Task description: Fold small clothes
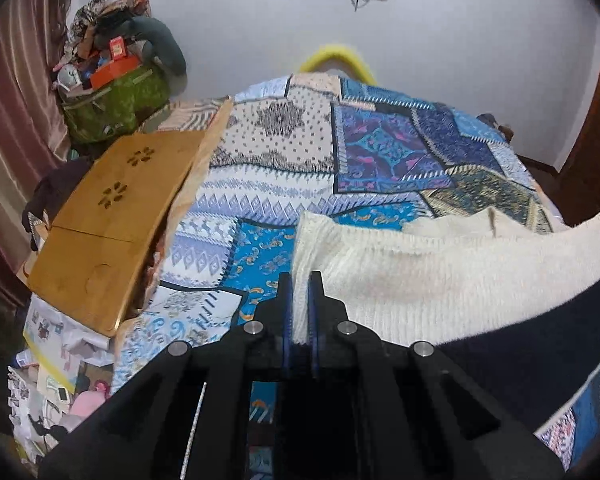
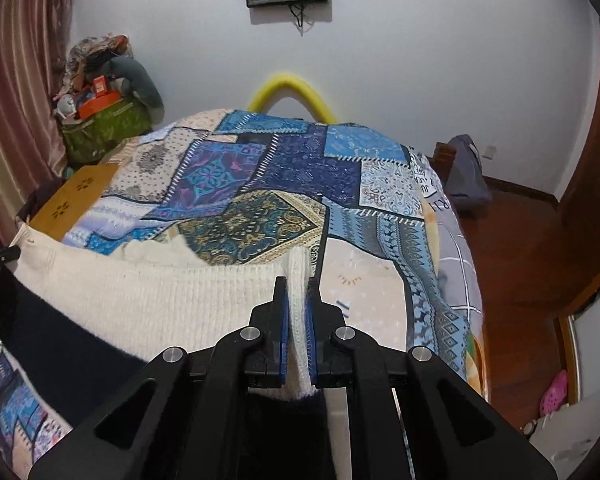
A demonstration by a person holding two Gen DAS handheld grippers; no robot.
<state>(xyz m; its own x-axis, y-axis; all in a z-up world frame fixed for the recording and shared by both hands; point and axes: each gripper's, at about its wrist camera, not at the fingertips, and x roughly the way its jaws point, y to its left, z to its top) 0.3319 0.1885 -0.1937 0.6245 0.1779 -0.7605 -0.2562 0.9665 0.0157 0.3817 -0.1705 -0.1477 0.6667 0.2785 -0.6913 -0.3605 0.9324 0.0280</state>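
- left gripper (image 1: 300,280): jaws closed on one corner of the cream ribbed-knit garment with a dark navy band (image 1: 440,280); knit fills the gap between the blue pads.
- right gripper (image 2: 298,284): jaws likewise clamped on the opposite corner of the same garment (image 2: 140,300); cream edge stands up between the fingers.
- garment hangs stretched between the two grippers, above the near part of the blue patchwork bedspread (image 1: 284,184); navy band lies nearer the cameras, a loose cream fold sags on the far side.
- judgement: fold in progress, held edge probably to be carried forward and laid down.
- to do it well: keep both corners level and the span taut, move the grippers together, lower onto the spread before releasing so the edges align.
- wooden lap tray (image 1: 112,216) sits at the left bed edge, well apart.
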